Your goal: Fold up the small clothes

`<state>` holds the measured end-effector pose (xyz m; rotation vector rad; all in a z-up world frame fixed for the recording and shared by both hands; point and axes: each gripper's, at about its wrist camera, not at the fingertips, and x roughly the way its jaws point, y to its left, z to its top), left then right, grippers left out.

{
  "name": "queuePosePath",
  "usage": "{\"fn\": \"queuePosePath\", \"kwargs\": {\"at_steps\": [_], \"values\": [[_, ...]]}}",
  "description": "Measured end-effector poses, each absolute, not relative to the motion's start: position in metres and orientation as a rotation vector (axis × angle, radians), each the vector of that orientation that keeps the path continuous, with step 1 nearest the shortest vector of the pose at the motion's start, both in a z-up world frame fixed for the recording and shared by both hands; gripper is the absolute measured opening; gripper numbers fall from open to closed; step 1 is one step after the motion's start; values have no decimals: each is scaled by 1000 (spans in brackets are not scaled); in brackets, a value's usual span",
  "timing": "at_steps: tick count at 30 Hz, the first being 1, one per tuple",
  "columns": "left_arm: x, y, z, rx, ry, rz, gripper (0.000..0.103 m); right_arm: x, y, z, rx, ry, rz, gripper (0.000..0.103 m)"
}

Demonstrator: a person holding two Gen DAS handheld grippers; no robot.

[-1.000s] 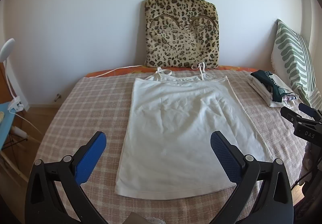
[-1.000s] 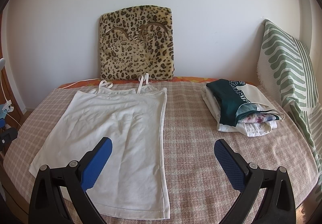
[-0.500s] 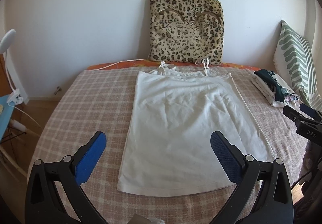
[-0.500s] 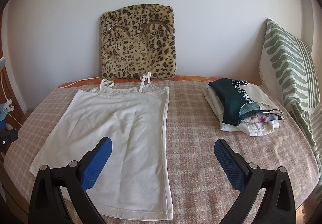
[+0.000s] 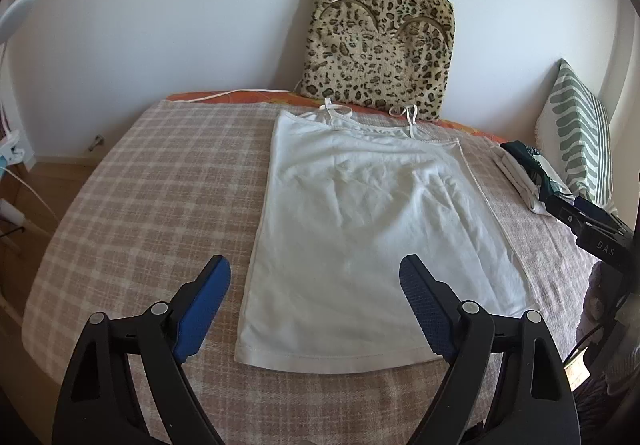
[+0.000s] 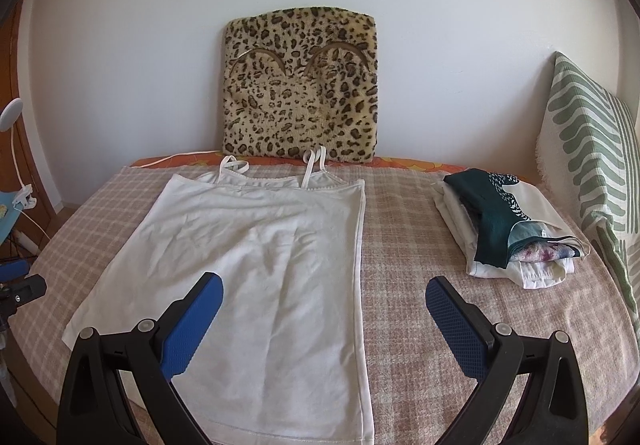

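A bed [image 5: 152, 181] covered with a beige and pink checked blanket stands against a plain white wall.

A white strappy top [image 5: 372, 221] lies spread flat on the blanket, a little wrinkled, straps toward the wall and hem toward the cameras. Just beyond its straps a leopard-print cushion [image 6: 300, 85] leans upright against the wall, one strap lying against the cushion's lower edge. To the right of the top, well apart from it, sits a stack of folded clothes [image 6: 508, 229]: white pieces below, a dark green garment and a flowered one above. Beyond the stack, further from the top, a green-and-white patterned pillow [image 6: 592, 165] stands propped at the bed's right end. A white cable [image 5: 240, 95] runs along the far edge of the bed, left of the cushion. No container shows in either view.

The left hand-held gripper [image 5: 314, 291] hangs above the top's hem end, near its left corner; its jaws are closing yet stand wide, the blue pads [image 5: 202, 305] clear of the fabric and gripping nothing. In its view the top's left edge runs between the fingers. The right hand-held gripper [image 6: 324, 319] stands wide apart and empty above the top's lower right part, the top's right edge between its fingers, pads touching nothing. Each gripper shows at the edge of the other's view.
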<state>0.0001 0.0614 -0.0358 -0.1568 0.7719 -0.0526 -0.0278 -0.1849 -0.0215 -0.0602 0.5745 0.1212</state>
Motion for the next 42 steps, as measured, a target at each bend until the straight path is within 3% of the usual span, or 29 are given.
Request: {"fn": "queuePosePath", "kwargs": {"at_steps": [11, 27, 34, 42], "values": [[-1, 103, -78, -227, 868, -31, 46, -10, -159, -24, 45, 582, 279, 93], [0, 126, -123, -525, 1043, -118, 44, 62, -64, -11, -31, 750, 466, 83], [-2, 118, -122, -444, 981, -125, 41, 136, -20, -7, 47, 891, 530, 72], [10, 118, -124, -505, 994, -178, 20, 184, 43, -14, -56, 921, 533, 67]]}}
